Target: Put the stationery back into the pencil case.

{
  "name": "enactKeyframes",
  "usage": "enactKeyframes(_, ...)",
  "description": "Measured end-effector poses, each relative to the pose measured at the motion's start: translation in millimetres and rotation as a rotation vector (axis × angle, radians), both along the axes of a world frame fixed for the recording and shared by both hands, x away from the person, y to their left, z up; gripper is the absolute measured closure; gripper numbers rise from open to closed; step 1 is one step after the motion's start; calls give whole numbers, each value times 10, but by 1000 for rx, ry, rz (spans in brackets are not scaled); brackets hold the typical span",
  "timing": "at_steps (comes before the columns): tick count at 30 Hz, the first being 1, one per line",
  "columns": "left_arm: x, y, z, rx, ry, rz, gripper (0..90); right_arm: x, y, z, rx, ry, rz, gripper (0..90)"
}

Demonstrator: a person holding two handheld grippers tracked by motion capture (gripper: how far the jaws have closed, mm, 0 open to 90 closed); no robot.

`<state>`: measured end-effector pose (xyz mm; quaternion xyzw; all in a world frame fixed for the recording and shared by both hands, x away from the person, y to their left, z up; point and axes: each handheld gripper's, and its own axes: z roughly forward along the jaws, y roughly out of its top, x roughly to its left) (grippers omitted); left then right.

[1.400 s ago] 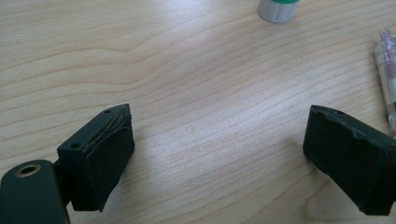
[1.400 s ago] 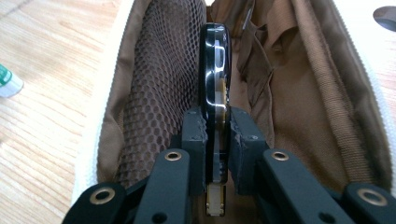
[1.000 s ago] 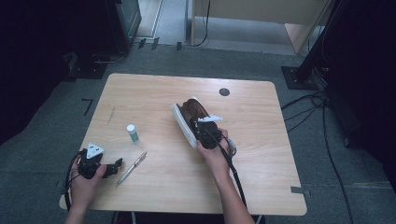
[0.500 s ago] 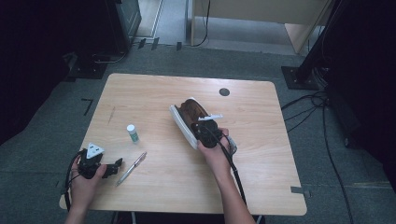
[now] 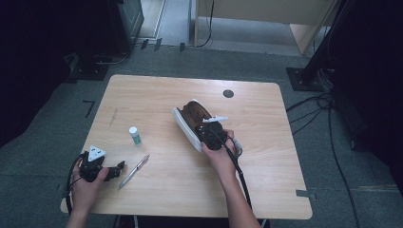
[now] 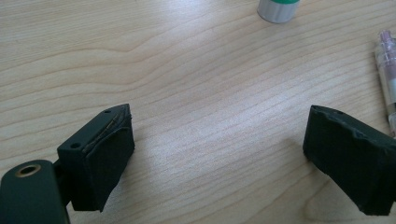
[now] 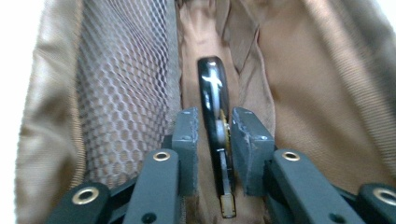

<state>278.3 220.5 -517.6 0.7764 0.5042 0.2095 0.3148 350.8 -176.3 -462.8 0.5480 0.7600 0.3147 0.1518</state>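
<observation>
A pouch (image 5: 190,116) with a white outside and a brown lining (image 7: 327,84) lies open near the table's middle. My right gripper (image 5: 210,132) reaches into its mouth. In the right gripper view the gripper (image 7: 215,128) is shut on a thin, glossy black object (image 7: 212,84) with a gold part, edge-on between the pads, with mesh pocket fabric (image 7: 126,79) to its left. My left gripper (image 5: 117,168) rests low over the table's near left and is open (image 6: 217,154), with bare wood between its jaws.
A silver pen (image 5: 134,171) lies just right of the left gripper, its clear tip (image 6: 386,79) near the right jaw. A small white bottle with a green band (image 5: 135,136) stands farther back. A round dark grommet (image 5: 228,93) sits in the wooden table (image 5: 275,180).
The pouch's white edge has shifted slightly left under the right gripper. The left gripper has not moved.
</observation>
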Motion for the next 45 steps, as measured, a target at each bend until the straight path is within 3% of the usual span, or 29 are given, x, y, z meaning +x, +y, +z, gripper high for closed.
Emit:
enactKeyframes(10,0,-1,0,0,0,1,88,-85,-72,178,37,-89,6,678)
enactKeyframes(25,-3,-3,0,0,-1,4,89,-250,-115,418,80,-173,28,660)
enactKeyframes(30,-15,18,15,-16,-3,13,149,-336,-82,500,102,-199,47,643)
enactKeyframes(37,-26,31,57,-97,39,-32,160,-465,-30,593,127,-232,85,624)
enactKeyframes(42,-65,-56,132,-116,33,-106,168,-528,-3,603,135,-246,106,586)
enactKeyframes(45,-95,-117,180,-119,31,-154,237,-559,9,592,138,-251,111,572)
